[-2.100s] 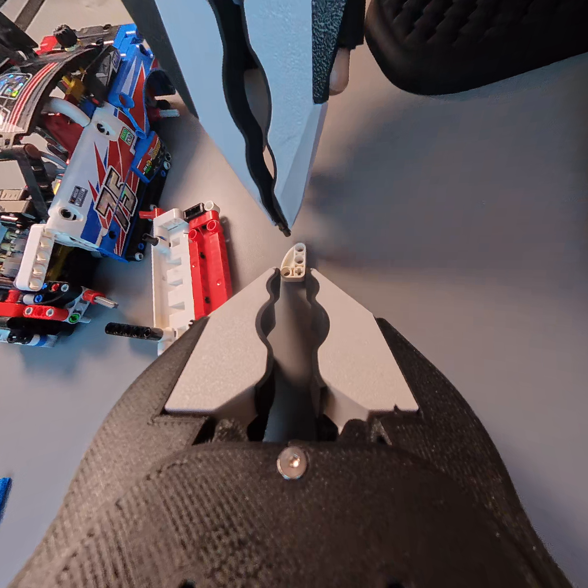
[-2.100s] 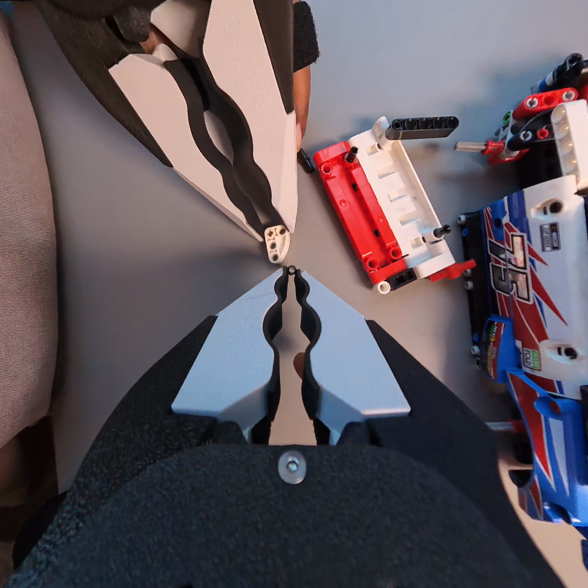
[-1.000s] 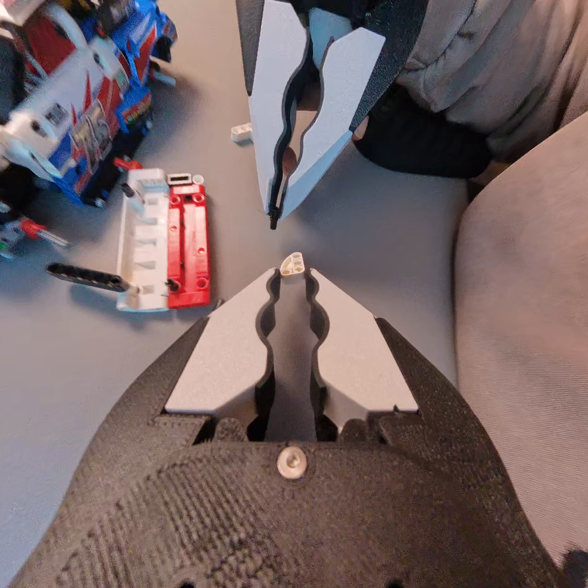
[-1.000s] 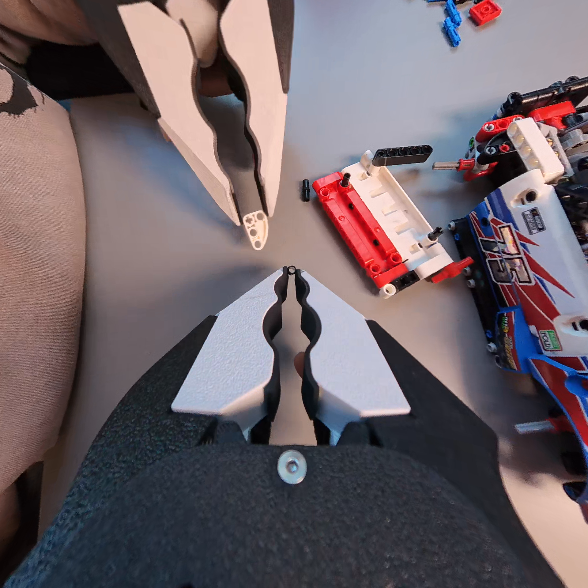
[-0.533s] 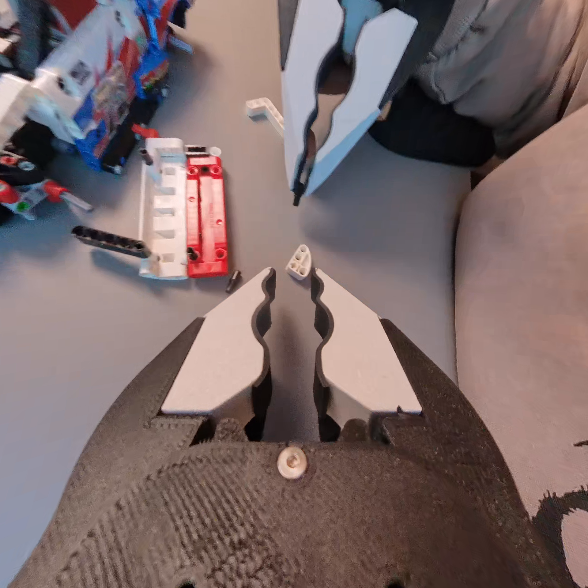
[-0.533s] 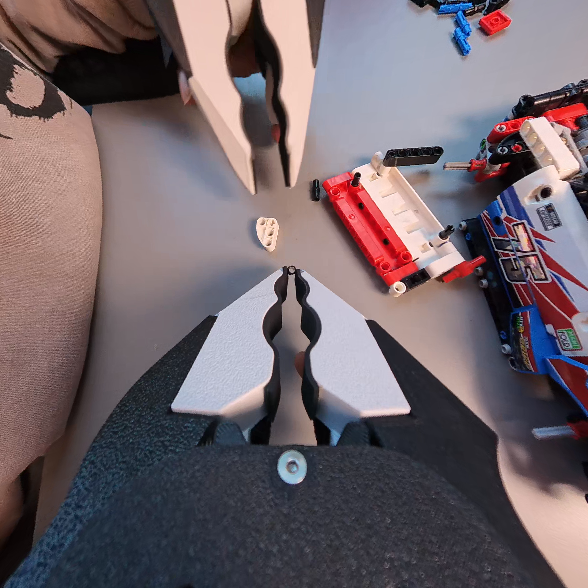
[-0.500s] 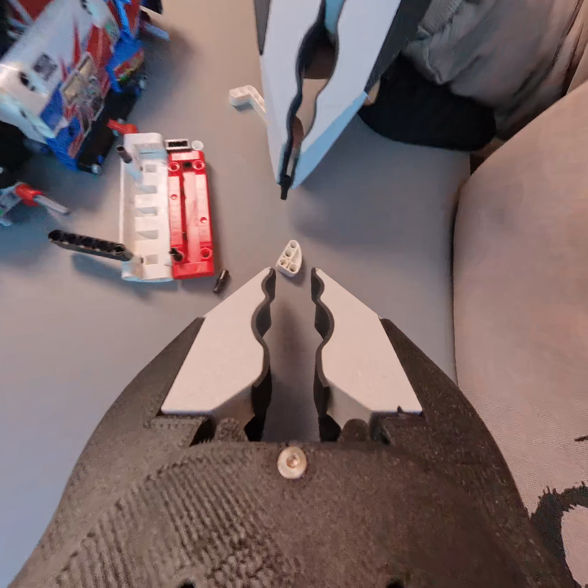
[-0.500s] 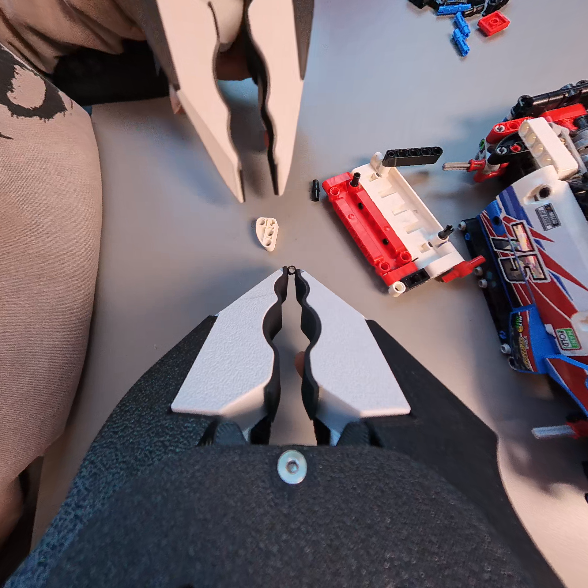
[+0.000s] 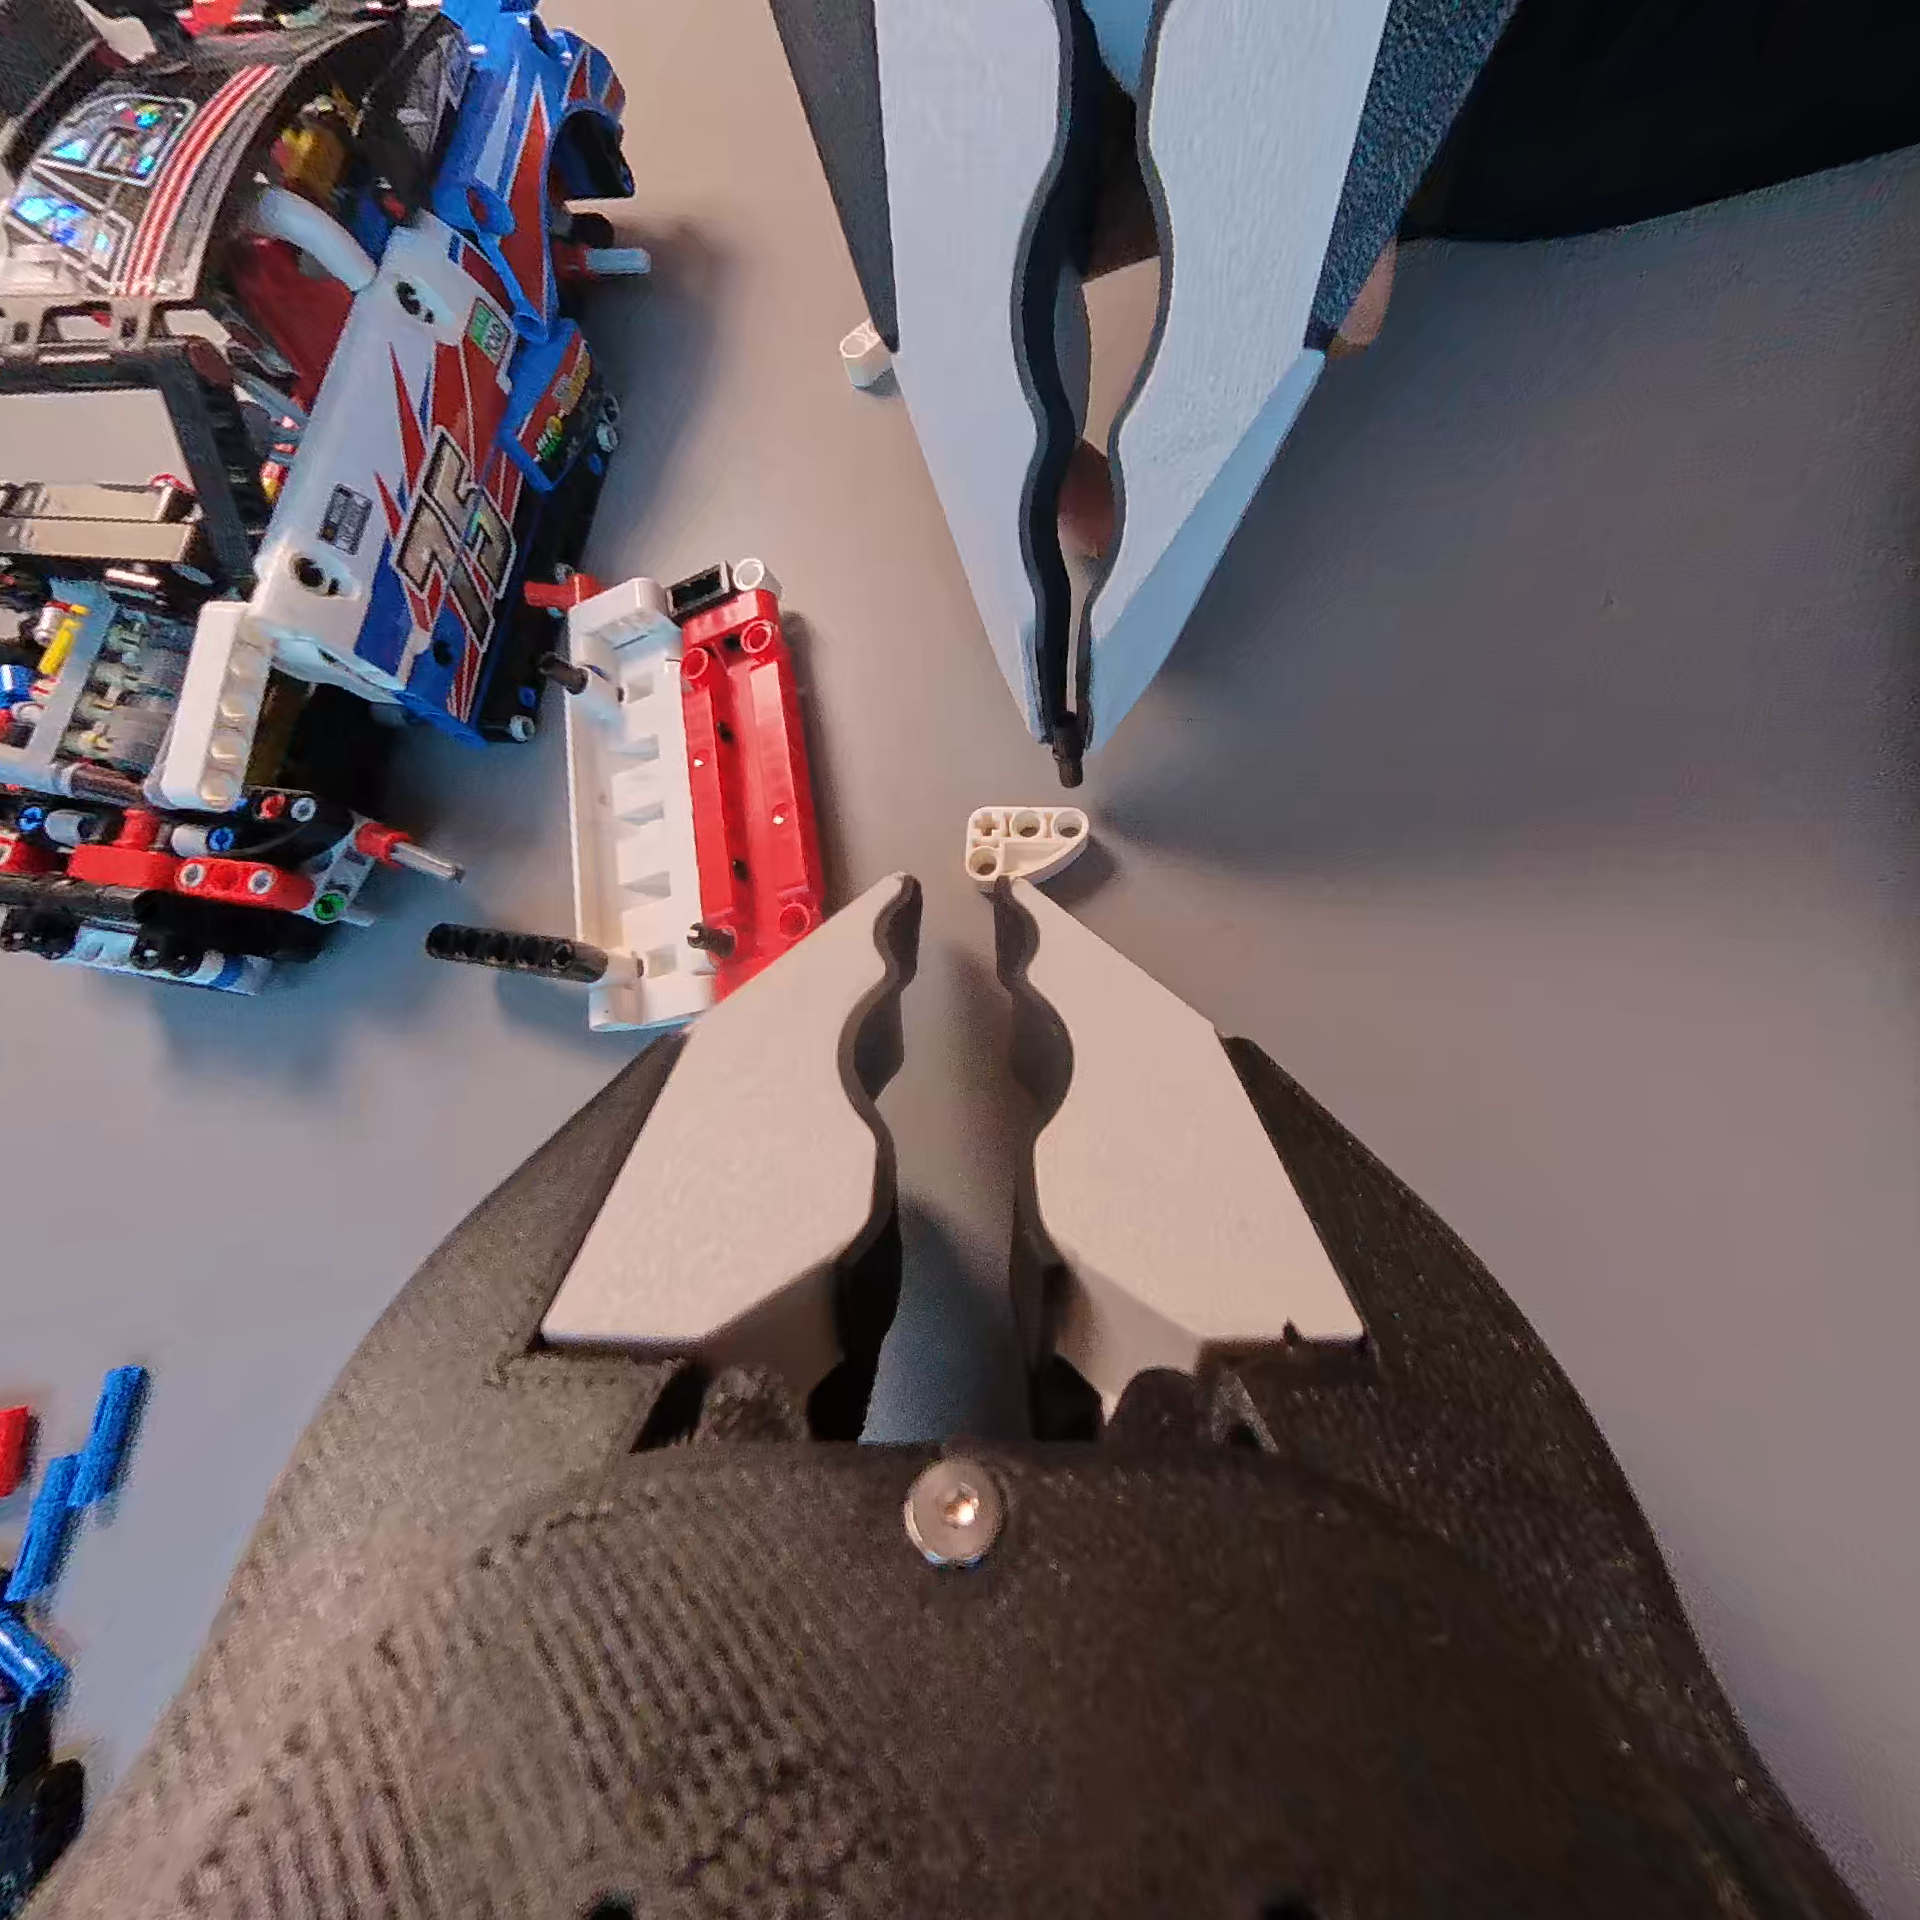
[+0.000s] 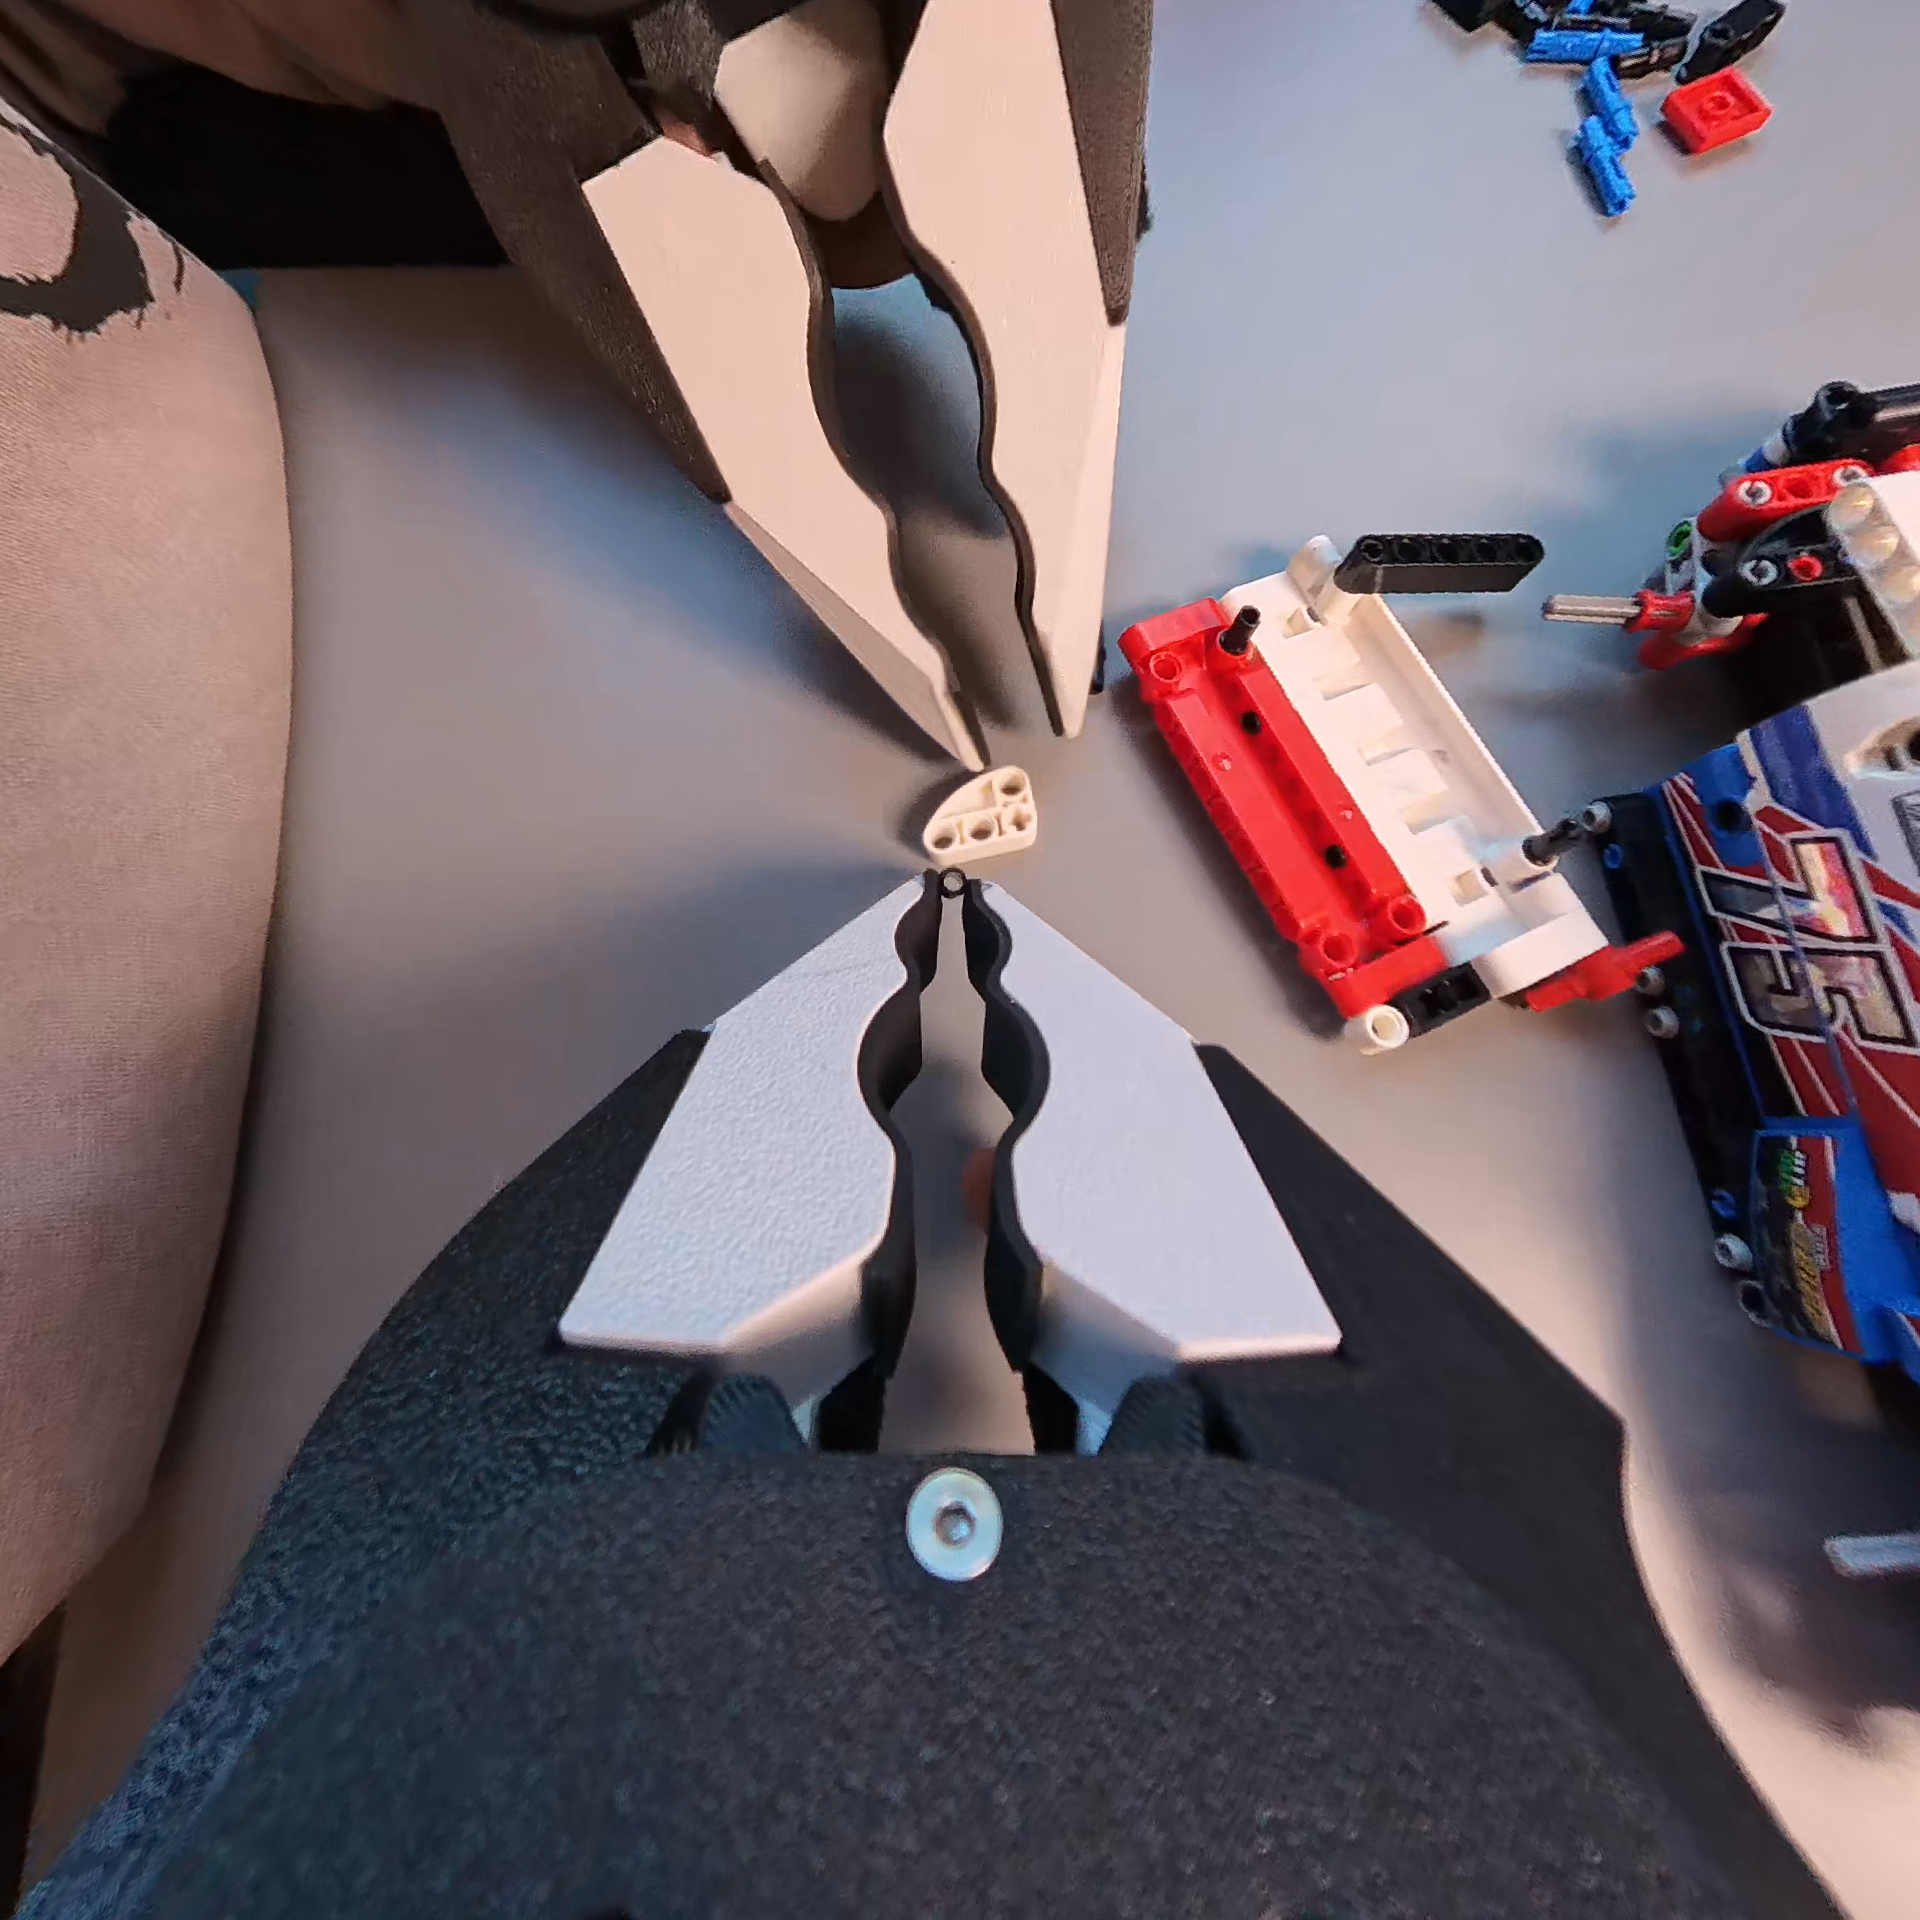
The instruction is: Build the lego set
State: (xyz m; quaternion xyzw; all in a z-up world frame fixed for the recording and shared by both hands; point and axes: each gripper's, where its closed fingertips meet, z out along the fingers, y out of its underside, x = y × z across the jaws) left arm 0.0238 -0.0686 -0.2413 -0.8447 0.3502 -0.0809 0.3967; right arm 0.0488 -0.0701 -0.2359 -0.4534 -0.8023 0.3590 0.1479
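Note:
A small white curved lego piece [image 9: 1027,840] with several holes lies flat on the grey table [image 9: 1558,831], free of both grippers. My left gripper [image 9: 956,885] is open and empty, and its right fingertip touches the piece's near edge. My right gripper [image 10: 952,889] is shut on a small black pin [image 10: 952,884] that pokes out of its tips, just short of the white piece [image 10: 982,828]. In the left wrist view the right gripper [image 9: 1062,740] comes in from the top with the pin [image 9: 1067,764] pointing at the piece. The left gripper [image 10: 1023,738] shows open in the right wrist view.
A red and white panel assembly [image 9: 696,800] with a black beam [image 9: 509,951] lies to the left, and shows in the right wrist view [image 10: 1351,821]. A blue, white and red race car [image 9: 312,468] stands beyond it. Loose blue pieces [image 10: 1605,125] and a red brick [image 10: 1714,109] lie farther off. A person's clothing [image 10: 125,727] borders the table. My two grippers' fingertips are within a few centimetres of each other.
My left gripper opened and let go of the white piece, which now lies flat on the table. Both grippers have closed in on it. The right gripper stayed shut on the pin.

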